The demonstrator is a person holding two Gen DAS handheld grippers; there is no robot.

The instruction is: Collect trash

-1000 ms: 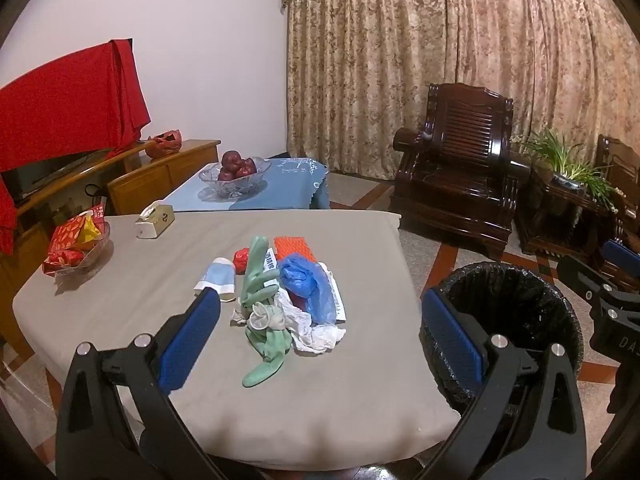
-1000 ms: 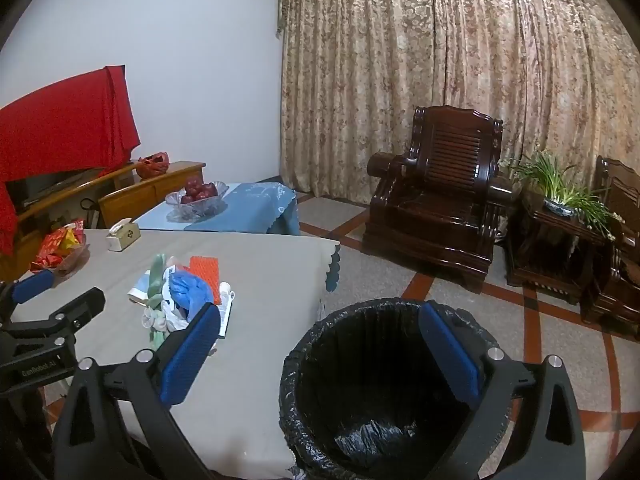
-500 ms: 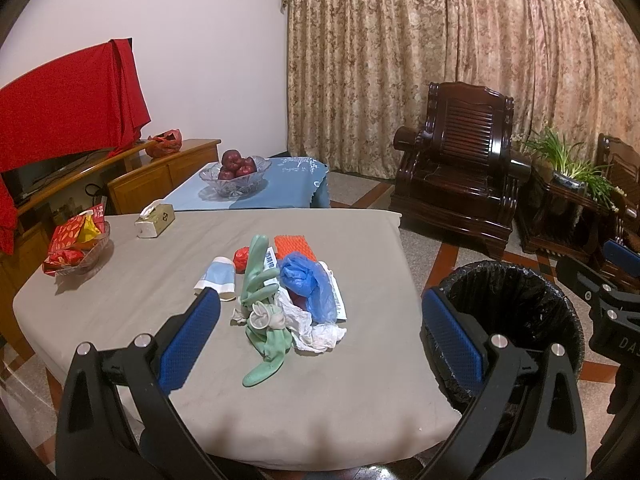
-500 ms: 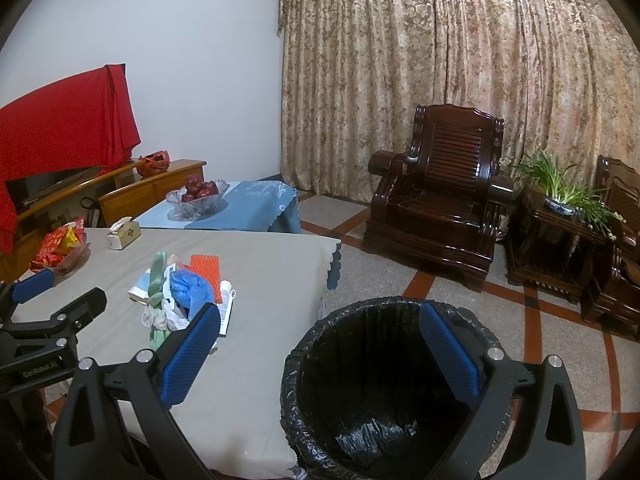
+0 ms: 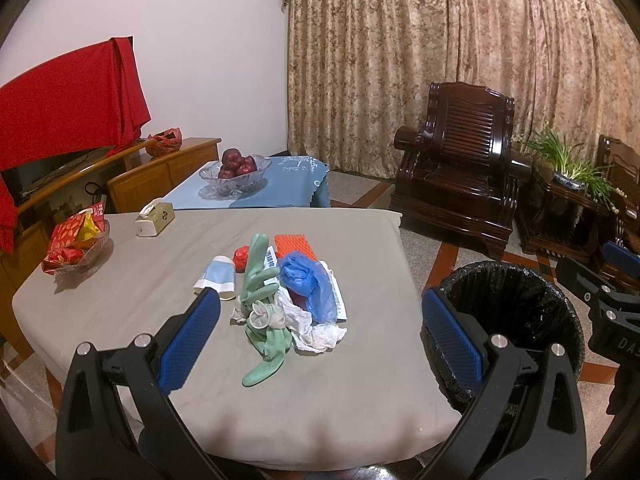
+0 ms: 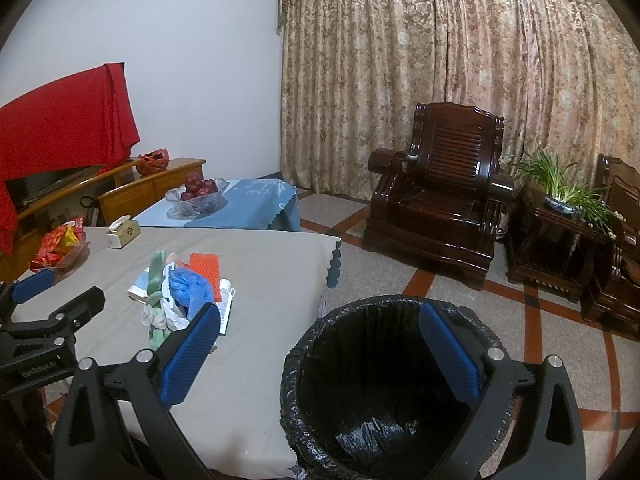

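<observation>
The left tool (image 5: 320,320) hangs above the near edge of the grey-covered desk (image 5: 140,280), blue pads spread wide with nothing between them. The trash pile lies mid-desk at its 12 o'clock: a green rubber glove (image 5: 262,312), a blue plastic bag (image 5: 308,280), crumpled white tissue (image 5: 316,330), an orange textured sheet (image 5: 294,245), a red ball (image 5: 241,258) and a pale blue paper cup (image 5: 218,278). A printed slip under the glove carries blue writing too small to read.

The right tool (image 6: 320,346) is likewise wide open and empty over the black-lined trash bin (image 6: 376,384), which stands on the floor at the pile's 3 o'clock. The right tool's body, seen from the left camera, bears partial white lettering "DA".
</observation>
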